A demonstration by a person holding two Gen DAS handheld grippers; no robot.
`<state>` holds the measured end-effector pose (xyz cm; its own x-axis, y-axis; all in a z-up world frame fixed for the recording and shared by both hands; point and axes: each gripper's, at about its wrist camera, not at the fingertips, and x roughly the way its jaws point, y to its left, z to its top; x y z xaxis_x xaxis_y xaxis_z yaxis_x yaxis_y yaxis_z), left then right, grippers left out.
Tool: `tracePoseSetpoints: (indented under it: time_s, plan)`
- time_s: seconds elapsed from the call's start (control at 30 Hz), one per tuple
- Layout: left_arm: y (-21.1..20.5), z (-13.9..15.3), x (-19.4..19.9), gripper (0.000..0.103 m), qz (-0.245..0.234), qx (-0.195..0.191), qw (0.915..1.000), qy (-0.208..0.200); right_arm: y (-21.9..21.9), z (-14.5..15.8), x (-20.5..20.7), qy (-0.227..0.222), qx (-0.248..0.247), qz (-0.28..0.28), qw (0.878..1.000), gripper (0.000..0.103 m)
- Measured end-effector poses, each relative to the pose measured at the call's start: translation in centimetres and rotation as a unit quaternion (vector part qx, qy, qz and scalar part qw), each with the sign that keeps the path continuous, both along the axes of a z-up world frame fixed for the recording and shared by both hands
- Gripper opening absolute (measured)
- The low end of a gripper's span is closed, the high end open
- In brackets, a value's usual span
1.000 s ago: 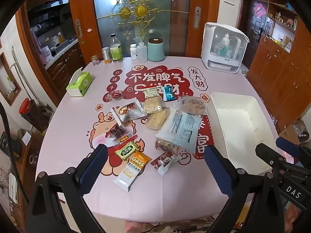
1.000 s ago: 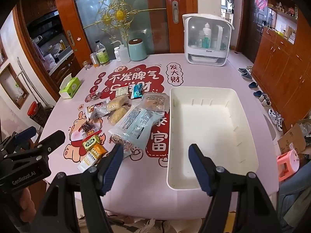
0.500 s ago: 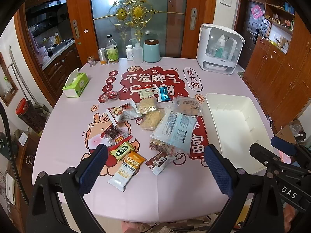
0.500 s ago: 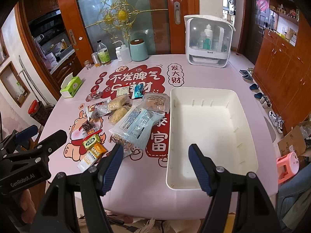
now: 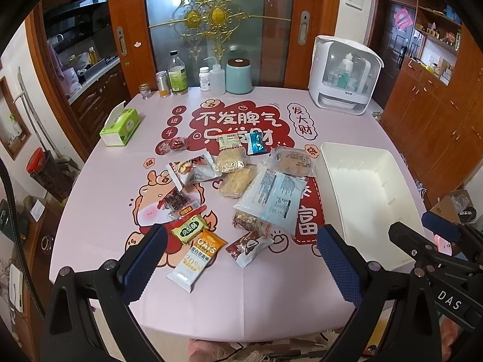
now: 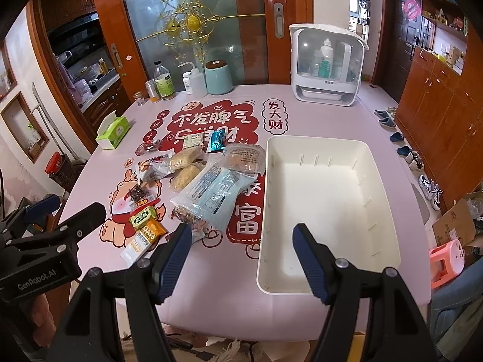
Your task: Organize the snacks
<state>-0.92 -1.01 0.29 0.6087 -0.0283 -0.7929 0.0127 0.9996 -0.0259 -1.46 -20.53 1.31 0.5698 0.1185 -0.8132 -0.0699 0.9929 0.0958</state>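
Note:
Several snack packets lie in a loose pile on the pink table, left of centre. Among them are a large blue-and-white bag [image 5: 271,199] [image 6: 214,190], an orange oats bar [image 5: 199,256] [image 6: 142,238] and a green packet [image 5: 188,229]. An empty white bin [image 5: 368,199] [image 6: 326,199] stands to the right of the pile. My left gripper [image 5: 241,238] hovers open above the table's near edge, over the front packets. My right gripper [image 6: 241,232] is open too, above the bin's near left corner. Neither holds anything. Each gripper shows in the other's view: right gripper [image 5: 412,224], left gripper [image 6: 77,205].
A green tissue box [image 5: 120,128] sits at the table's left edge. Bottles and a teal canister [image 5: 238,75] line the back, with a white countertop appliance [image 5: 344,81] at the back right. A pink stool [image 6: 446,262] and shoes [image 6: 407,154] are on the floor to the right.

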Motion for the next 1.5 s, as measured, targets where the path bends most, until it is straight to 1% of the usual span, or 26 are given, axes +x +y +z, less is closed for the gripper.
tracePoseSetpoints:
  time_s: [0.5,0.7,0.97,1.3,1.5]
  plan:
    - [-0.4,-0.5,-0.8,0.099,0.005,0.002,1.0000,0.001,-0.3,-0.1,-0.5,0.000,0.003,0.003,1.000,0.070]
    - [-0.8,-0.7,-1.7,0.099,0.009,0.005,0.9999,0.003,-1.0,-0.5,-1.3,0.001,0.007,0.008,1.000,0.070]
    - [-0.6,-0.2,-2.0,0.099,0.009,0.012,0.9999,-0.002,-1.0,-0.3,-1.1,-0.003,0.014,0.003,1.000,0.070]
    - [0.5,0.5,-0.9,0.099,-0.002,0.016,0.9998,-0.007,0.0,0.4,-0.9,-0.012,0.017,-0.011,1.000,0.070]
    - [2.1,1.3,0.2,0.099,-0.016,0.016,0.9997,-0.014,1.7,1.2,-0.6,-0.019,0.016,-0.027,0.999,0.070]
